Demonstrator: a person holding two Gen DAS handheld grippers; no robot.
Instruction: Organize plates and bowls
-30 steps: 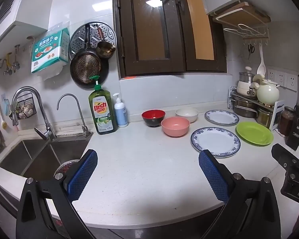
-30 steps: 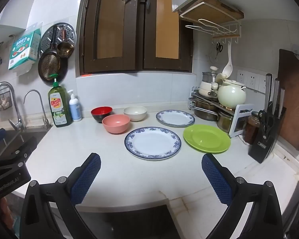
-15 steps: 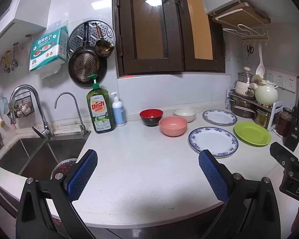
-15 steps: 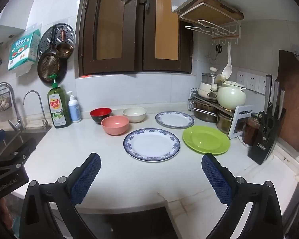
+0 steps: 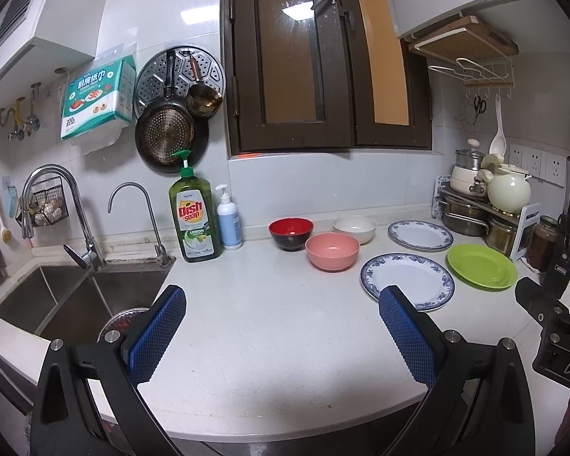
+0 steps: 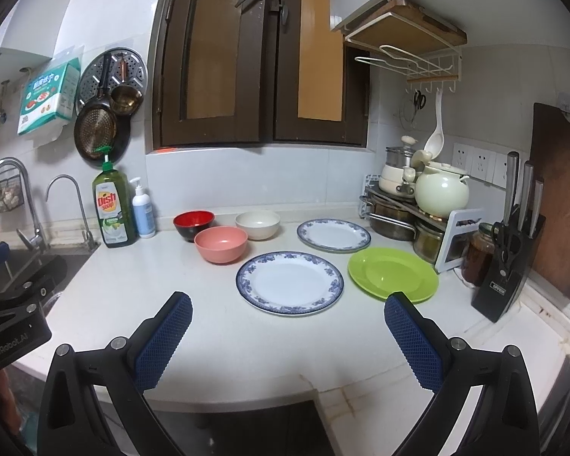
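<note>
Grippers, left gripper [image 5: 281, 336] and right gripper [image 6: 287, 336], hover wide open and empty, having eased slightly nearer the counter [image 5: 266, 323]. Bowls and plates remain untouched; sorting has not begun.

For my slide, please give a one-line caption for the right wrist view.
Open right gripper facing a white counter with three bowls, two blue-rimmed plates and a green plate.

Ahead of me a dark wooden window [image 5: 323, 76] sits in white tiled wall [image 5: 163, 11]; a steel sink [image 5: 68, 292] adjoins the white surface [image 5: 269, 326].
</note>
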